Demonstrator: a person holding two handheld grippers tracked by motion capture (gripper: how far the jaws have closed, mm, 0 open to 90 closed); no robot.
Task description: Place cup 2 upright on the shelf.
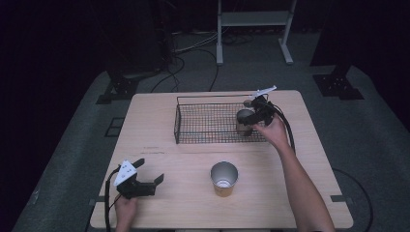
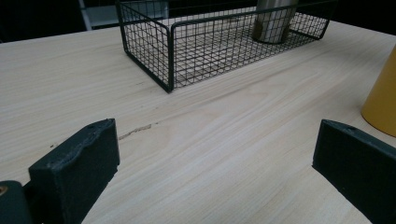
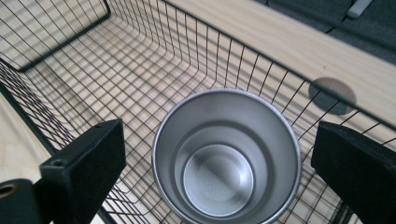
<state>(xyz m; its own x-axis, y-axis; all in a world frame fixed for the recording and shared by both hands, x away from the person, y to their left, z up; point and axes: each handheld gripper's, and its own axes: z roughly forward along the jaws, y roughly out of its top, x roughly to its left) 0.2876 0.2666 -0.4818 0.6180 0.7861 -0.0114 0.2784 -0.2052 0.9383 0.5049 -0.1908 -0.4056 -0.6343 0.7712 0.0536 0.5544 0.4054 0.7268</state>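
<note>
Your right gripper [image 1: 252, 116] hung over the right end of the black wire basket [image 1: 193, 121], which sat on the far half of the wooden table [image 1: 159, 159]. Its jaws stood wide apart, one on each side of the steel cup [image 1: 244, 122] and clear of its wall; in the right gripper view you looked straight down into that cup [image 3: 226, 158], with a gap showing between its rim and each black pad. The cup stood upright on the basket floor, close against the basket's right end wall, mouth up and with nothing inside.

Your left gripper [image 1: 147, 175] rested low at the near left corner of the table, held in your left hand [image 1: 125, 209]. Its jaws were also spread, with only bare wood between them in the left gripper view.

A second cup [image 1: 224, 178], yellow outside and steel inside, stood upright on the table near its front edge, about midway across, well apart from the basket and to the right of your left gripper. In the left gripper view its yellow side [image 2: 383, 98] showed at the right edge, beyond the right jaw, and the basket [image 2: 196, 51] lay farther off.
</note>
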